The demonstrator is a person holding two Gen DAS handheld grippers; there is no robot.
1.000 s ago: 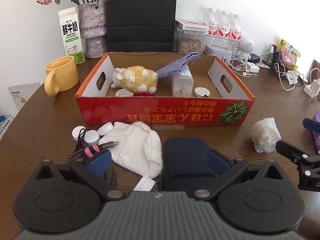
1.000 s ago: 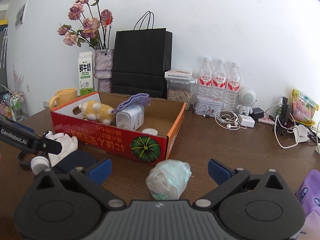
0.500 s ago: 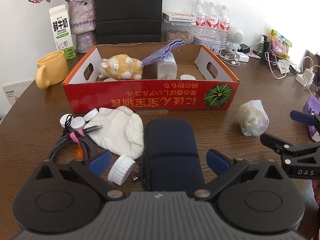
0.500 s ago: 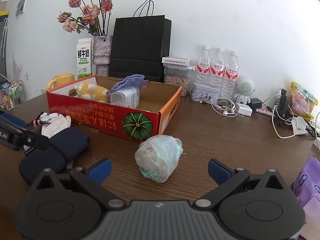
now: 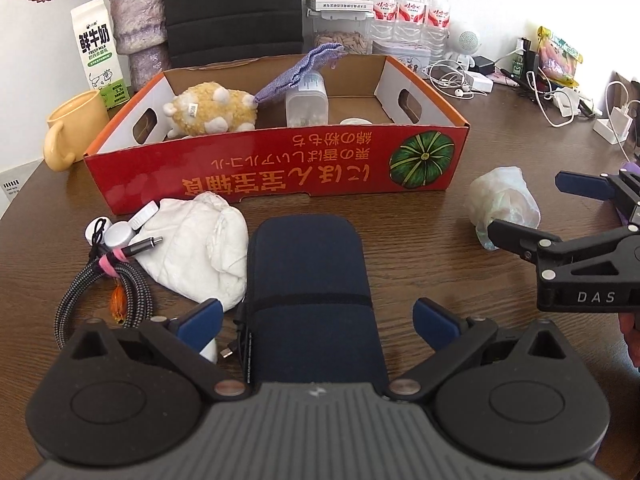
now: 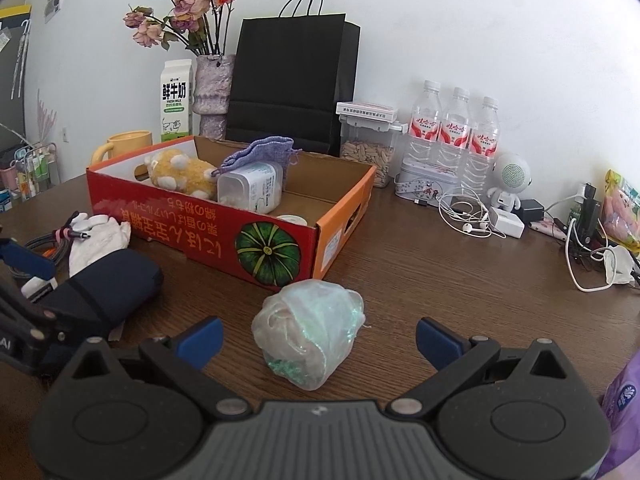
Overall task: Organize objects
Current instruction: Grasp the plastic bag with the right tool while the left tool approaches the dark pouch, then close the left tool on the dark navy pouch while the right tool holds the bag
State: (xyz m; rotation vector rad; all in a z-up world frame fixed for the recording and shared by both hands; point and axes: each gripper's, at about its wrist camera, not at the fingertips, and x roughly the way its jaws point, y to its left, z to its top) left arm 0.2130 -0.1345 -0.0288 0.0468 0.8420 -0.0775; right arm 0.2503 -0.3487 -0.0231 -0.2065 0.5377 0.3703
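A red cardboard box (image 5: 280,172) (image 6: 192,220) holds a yellow plush toy (image 5: 212,110), a purple pouch (image 5: 296,68) and a clear plastic jar (image 5: 306,100). In front of it lie a dark blue pouch (image 5: 310,292) (image 6: 100,284), a white cloth (image 5: 200,256), a braided cable (image 5: 104,296) and small white caps (image 5: 118,232). My left gripper (image 5: 316,322) is open, its fingers on either side of the blue pouch's near end. My right gripper (image 6: 318,338) (image 5: 536,216) is open around a crumpled plastic-bag ball (image 6: 310,332) (image 5: 502,208).
Behind the box stand a yellow mug (image 5: 70,128), a milk carton (image 5: 98,56), a flower vase (image 6: 212,96), a black paper bag (image 6: 292,84), a seed container (image 6: 366,148) and three water bottles (image 6: 456,132). Cables, chargers and a small robot speaker (image 6: 510,180) clutter the right side.
Both grippers have drawn back and lowered slightly. The blue pouch now lies further between my left fingers, and the plastic ball sits closer between my right fingers. Both stay open.
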